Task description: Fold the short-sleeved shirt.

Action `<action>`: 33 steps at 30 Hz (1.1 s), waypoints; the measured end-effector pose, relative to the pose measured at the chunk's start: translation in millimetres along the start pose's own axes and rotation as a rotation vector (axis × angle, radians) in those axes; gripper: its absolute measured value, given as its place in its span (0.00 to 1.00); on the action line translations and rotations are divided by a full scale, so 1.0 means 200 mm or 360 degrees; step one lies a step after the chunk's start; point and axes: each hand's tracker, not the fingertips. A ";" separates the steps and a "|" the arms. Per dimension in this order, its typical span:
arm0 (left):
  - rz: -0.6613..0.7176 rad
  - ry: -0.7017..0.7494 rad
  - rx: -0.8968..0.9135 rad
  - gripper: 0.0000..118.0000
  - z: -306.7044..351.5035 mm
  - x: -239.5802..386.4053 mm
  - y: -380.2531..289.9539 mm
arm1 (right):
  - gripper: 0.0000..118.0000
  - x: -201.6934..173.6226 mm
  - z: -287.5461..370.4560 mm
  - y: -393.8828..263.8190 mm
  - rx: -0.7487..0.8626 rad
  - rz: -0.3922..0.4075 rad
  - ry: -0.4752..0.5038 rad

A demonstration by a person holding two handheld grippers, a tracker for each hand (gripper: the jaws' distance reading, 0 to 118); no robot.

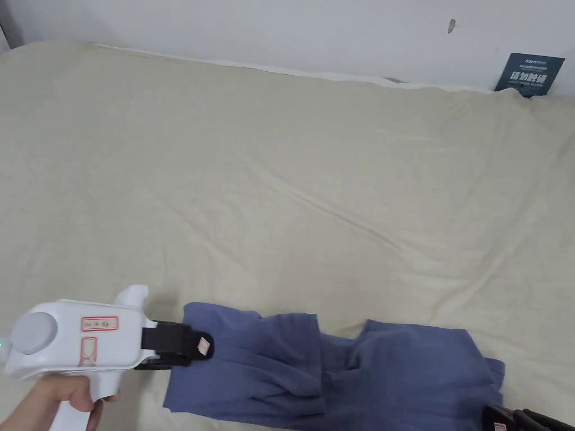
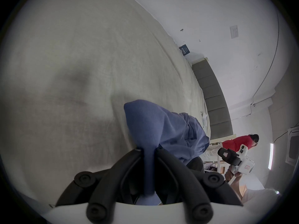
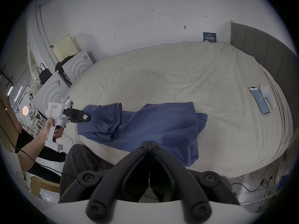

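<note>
The blue shirt [image 1: 337,370] lay bunched at six o'clock on the bed [image 1: 281,168], no fold made yet. The left gripper [image 2: 148,150] pinched one edge of it; the right gripper [image 3: 150,144] was closed and empty. Spreading it flat and all the folding remained, I judged.

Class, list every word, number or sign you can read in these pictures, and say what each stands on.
Sign against the wall: white characters, too blurred to read.
Stickers on the left gripper: handwriting too small.
Phone screen: too small.
Wall marks: too small.
No text reads clearly.
</note>
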 end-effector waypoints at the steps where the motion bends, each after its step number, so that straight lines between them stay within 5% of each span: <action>1: 0.0002 0.0019 0.0031 0.04 0.03 -0.10 0.06 | 0.00 0.00 0.00 0.00 0.0002 -0.0001 0.0002; 12: -0.0053 0.0490 0.0080 0.04 0.44 0.22 0.12 | 0.00 0.03 0.04 -0.02 0.0029 0.0012 0.0048; 19: -0.0414 0.0909 -0.0032 0.04 0.29 0.78 0.09 | 0.00 0.08 0.14 -0.05 0.0053 0.0103 0.0055; 25: -0.0639 0.1017 -0.0162 0.04 -0.04 1.24 0.03 | 0.00 0.11 0.21 -0.09 0.0078 0.0124 0.0100; 30: -0.0805 0.1146 -0.0214 0.04 -0.45 1.47 -0.11 | 0.00 0.13 0.28 -0.09 0.0084 0.0021 0.0338; 31: -0.0810 0.1146 -0.0216 0.06 -0.54 1.50 -0.14 | 0.00 0.14 0.29 -0.10 0.0088 0.0014 0.0349; 32: -0.0824 0.1154 -0.0227 0.19 -0.65 1.54 -0.17 | 0.00 0.15 0.29 -0.10 0.0086 0.0004 0.0370; 33: -0.0801 0.1147 -0.0211 0.49 -0.77 1.57 -0.21 | 0.00 0.16 0.30 -0.11 0.0085 -0.0003 0.0378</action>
